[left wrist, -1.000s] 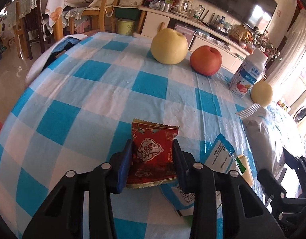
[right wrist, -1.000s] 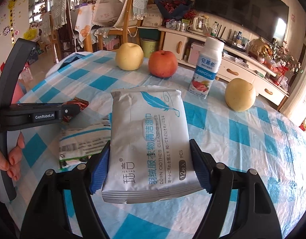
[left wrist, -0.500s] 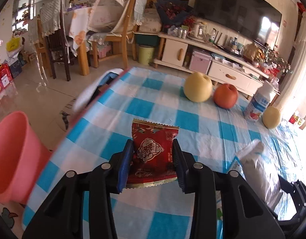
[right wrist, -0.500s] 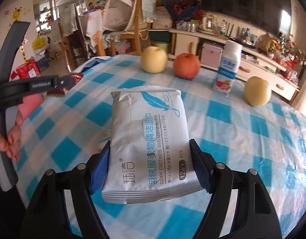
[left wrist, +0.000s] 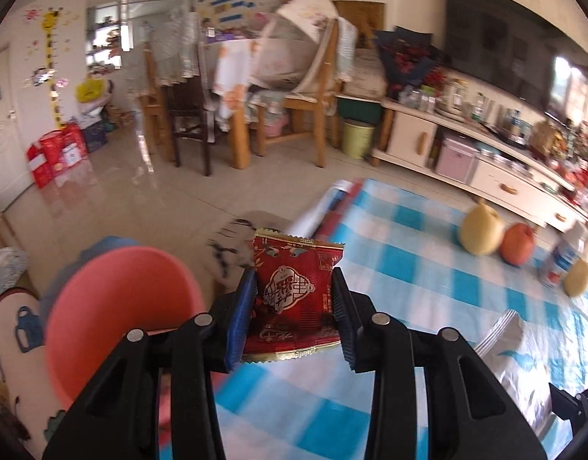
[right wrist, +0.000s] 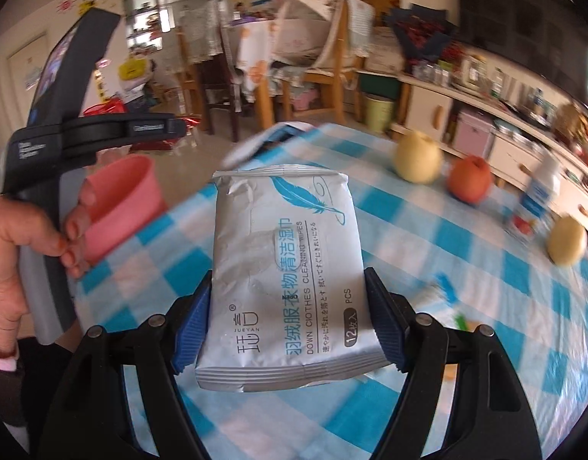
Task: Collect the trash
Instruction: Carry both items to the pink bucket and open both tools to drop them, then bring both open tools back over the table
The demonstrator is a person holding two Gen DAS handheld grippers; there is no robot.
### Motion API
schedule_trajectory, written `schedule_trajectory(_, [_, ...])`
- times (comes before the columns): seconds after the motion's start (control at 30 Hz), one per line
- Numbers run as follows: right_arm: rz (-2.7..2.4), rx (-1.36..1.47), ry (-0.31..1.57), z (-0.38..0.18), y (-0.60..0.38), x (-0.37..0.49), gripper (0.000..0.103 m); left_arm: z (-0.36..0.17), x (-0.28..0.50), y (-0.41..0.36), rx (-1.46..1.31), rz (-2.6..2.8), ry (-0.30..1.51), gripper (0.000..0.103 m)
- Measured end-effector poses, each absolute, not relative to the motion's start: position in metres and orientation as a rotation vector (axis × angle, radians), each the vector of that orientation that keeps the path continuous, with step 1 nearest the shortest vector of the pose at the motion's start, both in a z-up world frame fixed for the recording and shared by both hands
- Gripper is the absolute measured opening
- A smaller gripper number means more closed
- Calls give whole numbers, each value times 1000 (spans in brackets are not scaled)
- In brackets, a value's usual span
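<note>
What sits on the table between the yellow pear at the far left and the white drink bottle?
A red apple sits between the pear and the bottle, seen in the right wrist view.

Two pears point(right wrist: 416, 161), one apple point(right wrist: 469, 179)

Beside the pink bin point(left wrist: 117, 318), the floor point(left wrist: 148, 199) lies open toward the wooden chairs point(left wrist: 294, 115). On the checked desk point(right wrist: 255, 161), beyond the bin, only pears point(right wrist: 416, 161) and an apple point(right wrist: 470, 178) stand along the far edge.
</note>
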State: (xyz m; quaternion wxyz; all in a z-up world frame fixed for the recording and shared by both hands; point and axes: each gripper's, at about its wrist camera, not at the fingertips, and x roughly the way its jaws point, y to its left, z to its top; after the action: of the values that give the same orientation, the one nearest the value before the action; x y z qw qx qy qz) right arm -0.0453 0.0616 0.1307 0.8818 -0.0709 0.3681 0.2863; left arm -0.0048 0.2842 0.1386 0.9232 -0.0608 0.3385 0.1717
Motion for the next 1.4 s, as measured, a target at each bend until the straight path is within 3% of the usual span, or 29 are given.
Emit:
schedule_trajectory(0.43, [821,-266,729,155,218,-30,75,137,-42,426,-335,597,694,41])
schedule_trajectory(0.83, [984,-350,750,123,336,-26,78,129,-73,499,-413,766,686,43])
schedule_trajectory(0.87, [981,-353,751,119,339,-25,80,128,-72,501,-411,776,695,49])
schedule_trajectory(0.97, [953,-320,733,116,330,-25,85,129,-67,498,-392,804,696,79])
schedule_trajectory(1.4, [707,-88,731,120,208,-32,96,148,-45,440,-265,718,647,92])
